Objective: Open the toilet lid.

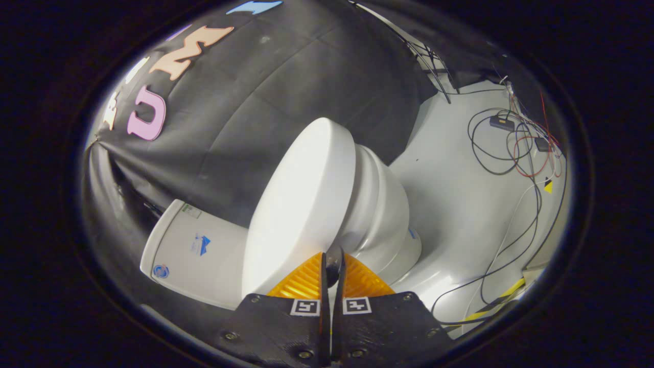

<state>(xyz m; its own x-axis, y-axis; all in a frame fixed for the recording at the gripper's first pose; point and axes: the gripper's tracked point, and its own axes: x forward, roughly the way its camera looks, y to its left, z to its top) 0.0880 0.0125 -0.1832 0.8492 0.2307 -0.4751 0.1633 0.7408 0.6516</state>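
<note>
The white toilet lid (301, 204) rises just ahead of my fingers and appears tilted in this rolled view. Its front rim runs down into the narrow slot between my fingertips (324, 266). My gripper (333, 261) is shut on that rim, one finger on either side of it. Behind the lid is the white bowl (386, 214) with its stepped rings, and a thin gap shows between lid and bowl. The white tank (191, 250) sits beyond the lid's hinge end, against the black cloth wall. The hinge itself is hidden.
A pale floor (460, 204) spreads beside the bowl. Loose black, white and red cables (516, 153) with small boxes lie on it beyond the toilet. The black cloth wall (286, 87) stands close behind the tank.
</note>
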